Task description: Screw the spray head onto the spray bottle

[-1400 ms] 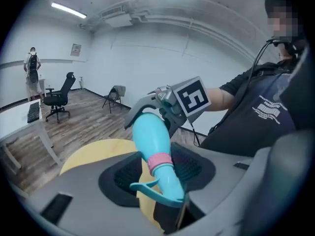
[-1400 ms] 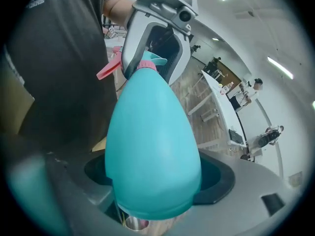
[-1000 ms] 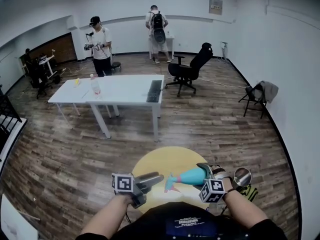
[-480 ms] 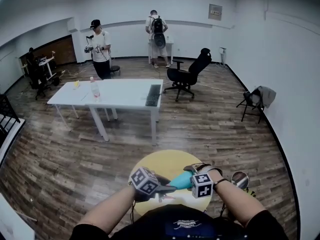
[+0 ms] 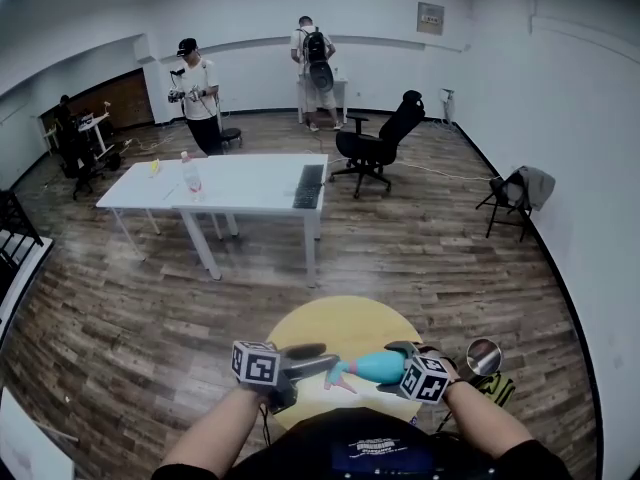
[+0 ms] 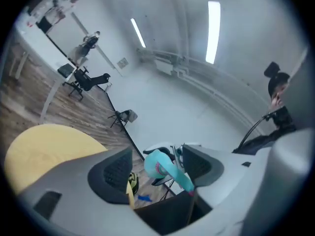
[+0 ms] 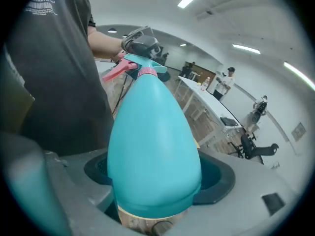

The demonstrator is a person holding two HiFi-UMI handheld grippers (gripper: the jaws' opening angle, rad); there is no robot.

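Spray bottle (image 5: 372, 367) rear end is hidden behind right hand-held gripper (image 5: 398, 370).

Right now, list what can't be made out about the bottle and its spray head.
- Neck thread: covered by the spray head in the right gripper view, too small in the head view.
- Bottle contents: opaque wall, every view.
- Trigger: blurred in the left gripper view.

The spray bottle (image 5: 372, 367) hangs over the round table (image 5: 340, 318). The left gripper (image 5: 327, 358) sits at its 9 o'clock, the right gripper (image 5: 399, 368) at 3.
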